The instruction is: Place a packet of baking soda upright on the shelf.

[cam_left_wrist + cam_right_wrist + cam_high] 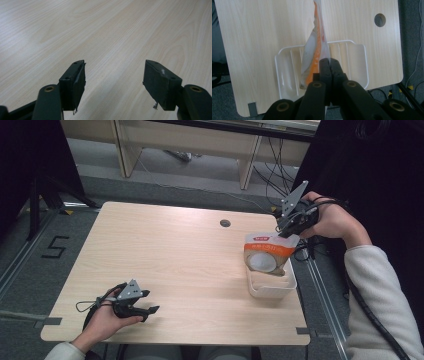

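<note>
A: any readable text on the pouch (267,251)?

B: no. White pouch with an orange band, a small red label patch at the top and a white round shape on the front. Print is too small and blurred to read. Only legible mark anywhere is a dark "5" (54,247) on the grey floor left of the tabletop (170,265)

A: where's the pouch sitting?

B: hanging from the right gripper (289,227), lower end over the white tray (272,290). Can't tell if it touches the tray. In the right gripper view the jaws are pressed together on the pouch's top edge, pouch seen edge-on above the ribbed tray floor

A: tray position?

B: right side of the tabletop, just beside the right edge, near the front right corner. Round cable hole (225,223) sits further back, apart from it

A: left side?

B: left gripper (145,306) is low over the front left part of the tabletop, near the front edge, jaws spread with nothing between them. Left gripper view has bare wood grain ahead of the jaws

A: open room?

B: whole middle and back left of the tabletop is bare wood. The two grippers are well apart. Grey tape tabs on the front edge at both corners
</note>
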